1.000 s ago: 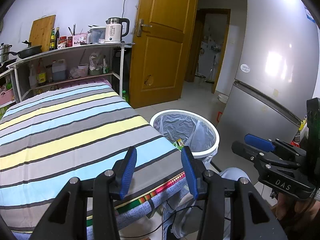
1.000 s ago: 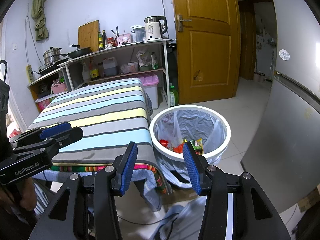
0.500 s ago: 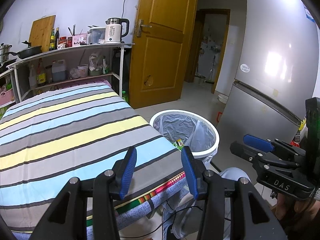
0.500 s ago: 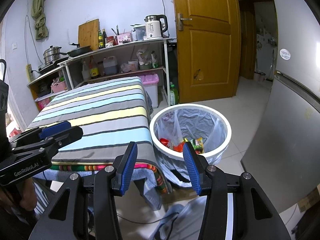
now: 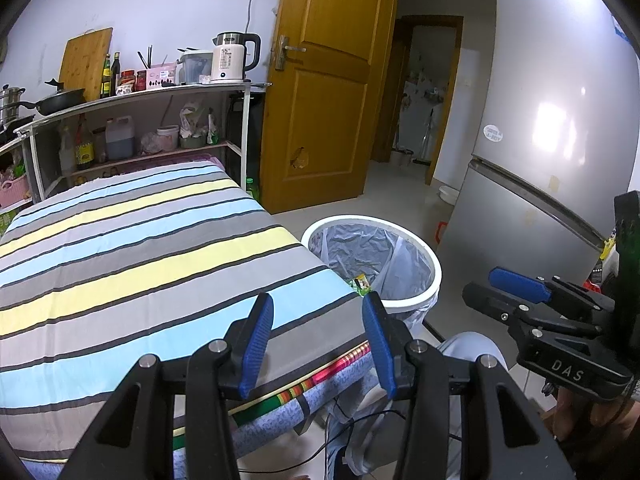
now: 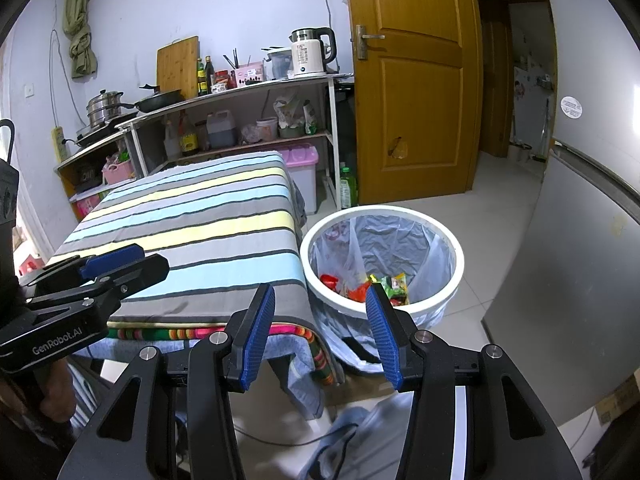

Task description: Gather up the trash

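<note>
Left claw (image 5: 318,340): blue-padded fingers spread wide, nothing between them, held over the near edge of the striped bench (image 5: 132,264).
Right claw (image 6: 320,332): spread wide too, holding nothing, poised over the bench corner and the bin's near rim.
Trash bin (image 6: 400,304): round, white-rimmed, lined with a crinkled translucent grey bag; on the floor just ahead and right of the right claw, close against the bench corner.
Trash (image 6: 394,286): a small heap of crumpled wrappers, red, orange, green and yellow, at the bottom of the bin; in the left wrist view only a green-yellow scrap (image 5: 362,282) peeks past the bench edge.
Fridge (image 5: 532,216): grey, right of both claws.
</note>
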Demonstrator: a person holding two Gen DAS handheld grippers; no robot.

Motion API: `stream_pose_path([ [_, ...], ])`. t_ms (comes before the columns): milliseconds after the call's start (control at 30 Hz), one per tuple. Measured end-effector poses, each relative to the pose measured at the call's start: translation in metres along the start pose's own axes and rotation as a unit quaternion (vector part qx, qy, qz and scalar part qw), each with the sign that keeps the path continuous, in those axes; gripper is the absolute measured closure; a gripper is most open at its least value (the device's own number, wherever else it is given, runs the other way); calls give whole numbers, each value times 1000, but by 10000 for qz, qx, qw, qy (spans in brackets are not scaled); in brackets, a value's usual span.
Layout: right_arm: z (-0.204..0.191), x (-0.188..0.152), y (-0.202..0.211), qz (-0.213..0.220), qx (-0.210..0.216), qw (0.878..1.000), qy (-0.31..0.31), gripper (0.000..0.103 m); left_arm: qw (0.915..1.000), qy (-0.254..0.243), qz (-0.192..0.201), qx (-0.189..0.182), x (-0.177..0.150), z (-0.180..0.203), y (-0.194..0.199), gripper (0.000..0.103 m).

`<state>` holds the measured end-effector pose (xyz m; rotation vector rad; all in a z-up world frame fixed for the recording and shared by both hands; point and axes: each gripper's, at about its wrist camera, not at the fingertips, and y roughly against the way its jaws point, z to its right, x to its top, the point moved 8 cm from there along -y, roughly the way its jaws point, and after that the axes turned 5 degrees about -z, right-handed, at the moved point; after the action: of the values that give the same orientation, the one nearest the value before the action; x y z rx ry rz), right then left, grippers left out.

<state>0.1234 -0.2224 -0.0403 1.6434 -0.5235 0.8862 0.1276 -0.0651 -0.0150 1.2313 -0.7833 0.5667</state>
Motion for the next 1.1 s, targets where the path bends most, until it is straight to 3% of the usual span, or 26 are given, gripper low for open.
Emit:
stream_pose_path([
  [1100,0,-3,-2,-23,14,10000,6,54,10000,-28,17,32,-3,-2,1,55],
])
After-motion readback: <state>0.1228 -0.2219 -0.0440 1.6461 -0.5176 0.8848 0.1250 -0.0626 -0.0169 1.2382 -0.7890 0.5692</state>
